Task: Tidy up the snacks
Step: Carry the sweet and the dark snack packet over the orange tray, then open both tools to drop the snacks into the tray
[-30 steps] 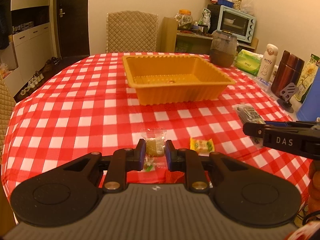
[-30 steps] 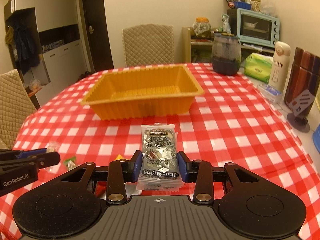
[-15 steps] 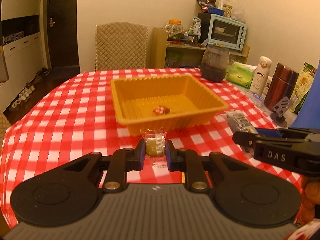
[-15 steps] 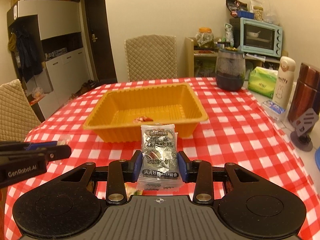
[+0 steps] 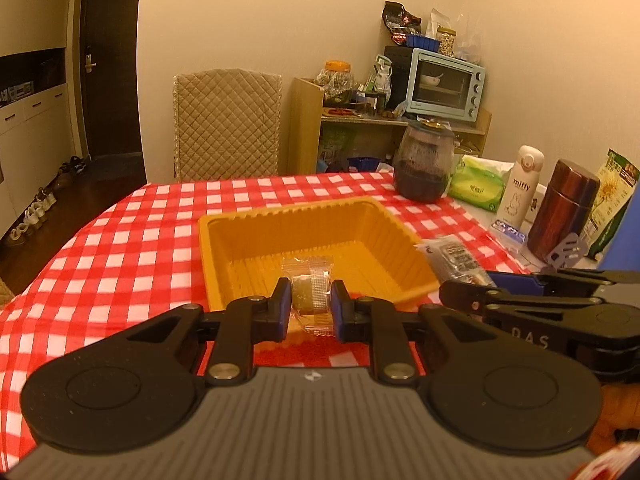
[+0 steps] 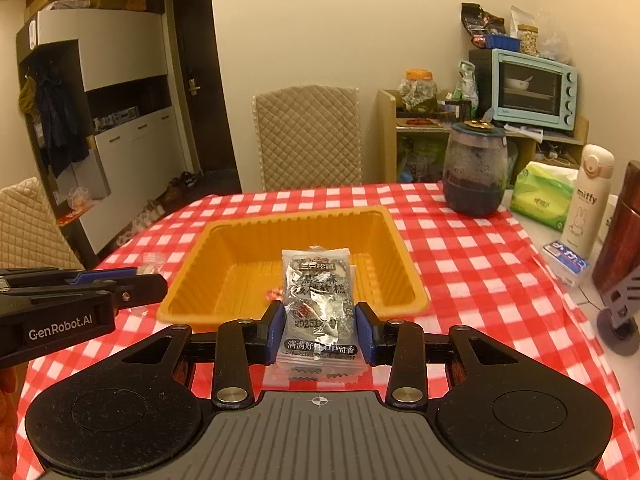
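Both grippers have risen and advanced toward the orange tray (image 5: 224, 236) on the bench (image 5: 120, 240). Left gripper (image 5: 308, 306) fingers pinch a clear-wrapped green candy (image 5: 310, 290) over the tray's near rim; right gripper (image 6: 320, 326) fingers clamp a silver snack packet (image 6: 318, 300) there too.

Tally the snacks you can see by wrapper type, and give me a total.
Clear-wrapped cake: 1, in left gripper
Silver packet: 1, in right gripper
Small red candy: 1, in orange tray
Total: 3
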The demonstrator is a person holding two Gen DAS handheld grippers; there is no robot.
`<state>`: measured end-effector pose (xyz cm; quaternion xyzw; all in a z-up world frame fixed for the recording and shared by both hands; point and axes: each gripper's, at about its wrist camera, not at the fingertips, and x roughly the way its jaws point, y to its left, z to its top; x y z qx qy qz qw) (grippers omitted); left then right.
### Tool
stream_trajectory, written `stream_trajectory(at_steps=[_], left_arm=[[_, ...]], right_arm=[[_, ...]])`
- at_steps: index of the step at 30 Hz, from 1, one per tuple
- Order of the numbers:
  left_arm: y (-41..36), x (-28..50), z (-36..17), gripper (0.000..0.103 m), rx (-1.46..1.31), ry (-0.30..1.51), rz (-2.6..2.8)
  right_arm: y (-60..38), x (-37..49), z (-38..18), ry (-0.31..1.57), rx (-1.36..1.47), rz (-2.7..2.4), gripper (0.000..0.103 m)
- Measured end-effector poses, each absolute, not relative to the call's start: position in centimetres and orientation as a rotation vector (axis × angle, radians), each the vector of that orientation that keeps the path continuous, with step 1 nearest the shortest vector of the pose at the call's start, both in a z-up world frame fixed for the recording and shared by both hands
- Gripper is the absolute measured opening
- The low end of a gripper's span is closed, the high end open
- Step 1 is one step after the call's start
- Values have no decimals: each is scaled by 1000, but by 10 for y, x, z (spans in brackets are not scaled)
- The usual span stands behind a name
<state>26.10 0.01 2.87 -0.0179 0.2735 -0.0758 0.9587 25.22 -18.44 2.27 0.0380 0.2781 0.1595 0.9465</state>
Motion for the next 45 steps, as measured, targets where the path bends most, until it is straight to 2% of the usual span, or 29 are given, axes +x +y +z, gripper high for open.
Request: stream_trajectory(at_steps=[12, 45], left_arm=[[11, 309, 36, 19, -56, 544, -136], [17, 402, -11, 19, -59, 665, -121]], right_arm=[[-174, 306, 24, 567, 57, 321, 39], [-162, 410, -9, 659, 129, 289, 39]])
